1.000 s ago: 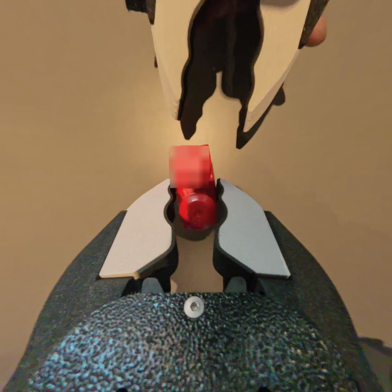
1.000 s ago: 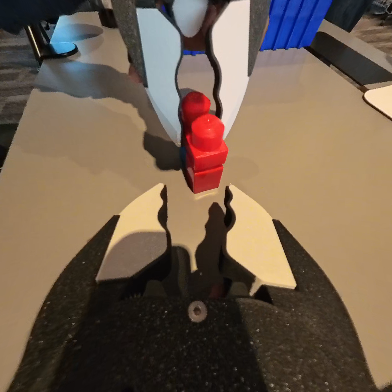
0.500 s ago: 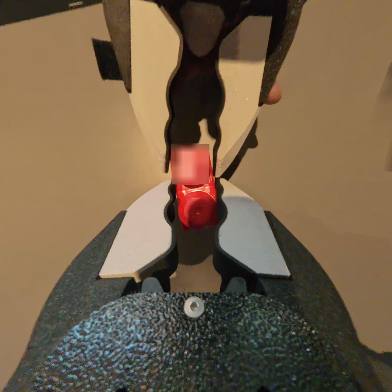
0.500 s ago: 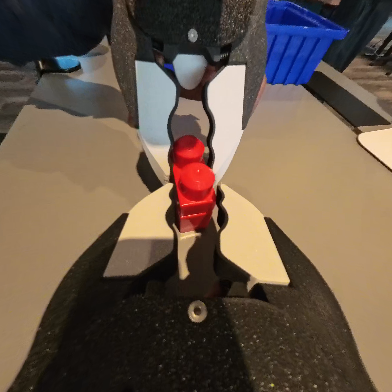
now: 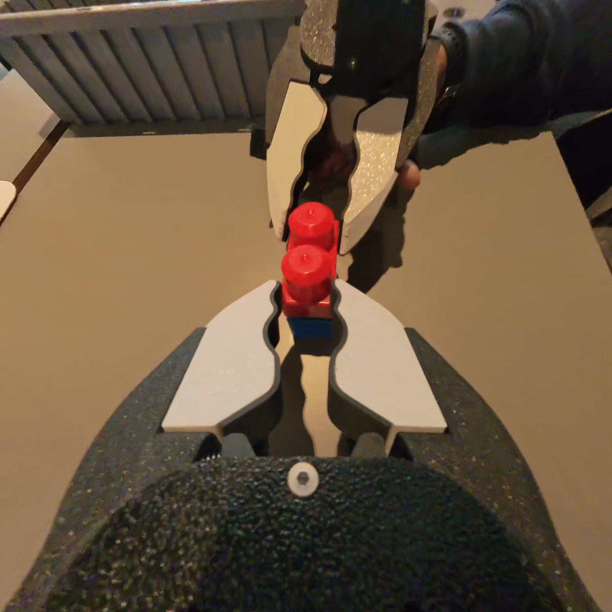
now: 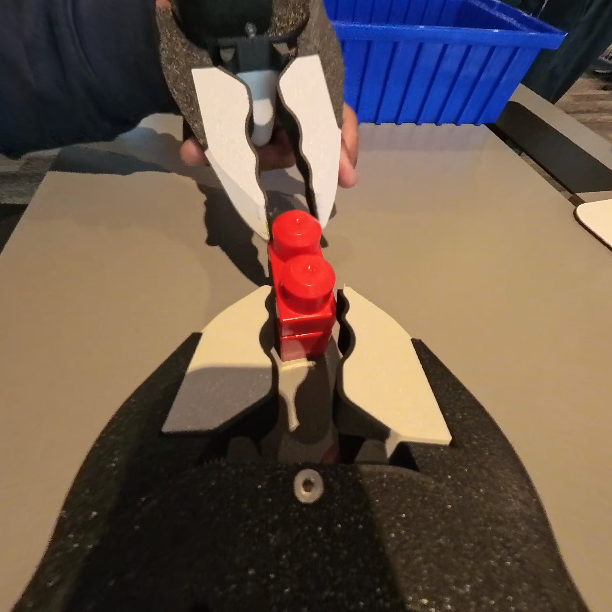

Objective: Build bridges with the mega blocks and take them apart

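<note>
A red two-stud block [image 5: 309, 251] bridges a blue block [image 5: 311, 328] at my left gripper's end and a lower red block [image 6: 303, 346] at my right gripper's end. My left gripper [image 5: 306, 291] is shut on the near end of the top red block, pads against its stud and sides. In the right wrist view the left gripper [image 6: 293, 228] flanks the far stud. My right gripper [image 6: 306, 294] is shut on the other end of the same red block [image 6: 304, 298]. It also shows in the left wrist view [image 5: 313, 238]. The stack stands on the tan table [image 5: 132, 265].
A blue bin [image 6: 430, 66] stands at the back of the table on the right gripper's far side. A grey ribbed bin [image 5: 132, 66] stands behind the table in the left wrist view. A white board's corner [image 6: 596, 222] lies off the right edge. A person's dark sleeves hold both grippers. Less than 4 cm separates the two grippers' tips.
My right gripper moved in and shut on the red block's end. My left gripper tilted from looking straight down to a flatter angle, and its jaws narrowed on the block.
</note>
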Tool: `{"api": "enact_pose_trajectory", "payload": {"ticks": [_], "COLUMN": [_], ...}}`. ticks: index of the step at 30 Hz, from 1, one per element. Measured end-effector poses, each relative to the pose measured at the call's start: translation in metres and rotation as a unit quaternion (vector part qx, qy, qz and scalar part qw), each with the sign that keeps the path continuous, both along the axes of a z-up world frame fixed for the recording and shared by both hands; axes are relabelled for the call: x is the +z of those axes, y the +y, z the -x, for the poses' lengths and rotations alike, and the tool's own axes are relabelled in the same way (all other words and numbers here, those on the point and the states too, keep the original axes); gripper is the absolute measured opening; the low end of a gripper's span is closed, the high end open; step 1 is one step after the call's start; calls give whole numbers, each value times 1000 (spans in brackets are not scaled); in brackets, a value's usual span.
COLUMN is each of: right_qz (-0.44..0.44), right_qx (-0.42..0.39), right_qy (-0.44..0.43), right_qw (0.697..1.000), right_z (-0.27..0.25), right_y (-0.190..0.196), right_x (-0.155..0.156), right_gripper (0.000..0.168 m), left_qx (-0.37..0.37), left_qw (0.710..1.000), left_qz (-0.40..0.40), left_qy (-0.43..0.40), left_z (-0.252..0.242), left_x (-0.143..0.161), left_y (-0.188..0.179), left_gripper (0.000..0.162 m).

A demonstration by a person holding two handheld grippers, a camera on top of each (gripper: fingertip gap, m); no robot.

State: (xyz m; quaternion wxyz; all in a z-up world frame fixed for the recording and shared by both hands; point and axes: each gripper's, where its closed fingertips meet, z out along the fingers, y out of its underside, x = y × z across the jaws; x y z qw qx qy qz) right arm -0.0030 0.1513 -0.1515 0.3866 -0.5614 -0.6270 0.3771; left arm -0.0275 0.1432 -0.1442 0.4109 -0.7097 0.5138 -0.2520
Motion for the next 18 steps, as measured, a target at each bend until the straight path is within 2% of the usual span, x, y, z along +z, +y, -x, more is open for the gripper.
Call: {"api": "enact_pose_trajectory", "payload": {"ticks": [9,18], "right_qz": [19,41], "right_qx": [12,25], "right_qy": [-22,-44], "right_qw": [1000,998], "right_z": [0,0], "right_y": [0,-1], "right_x": [-2,-6], "right_gripper": [35,35], "left_qx": [15,13], "left_qw": [998,998], "left_qz": [19,-8], "left_qy": [-54,-65], "left_z": [-1,-1], "left_x": [-4,-8], "left_y": [-1,-1], "left_gripper": [24,25]}}
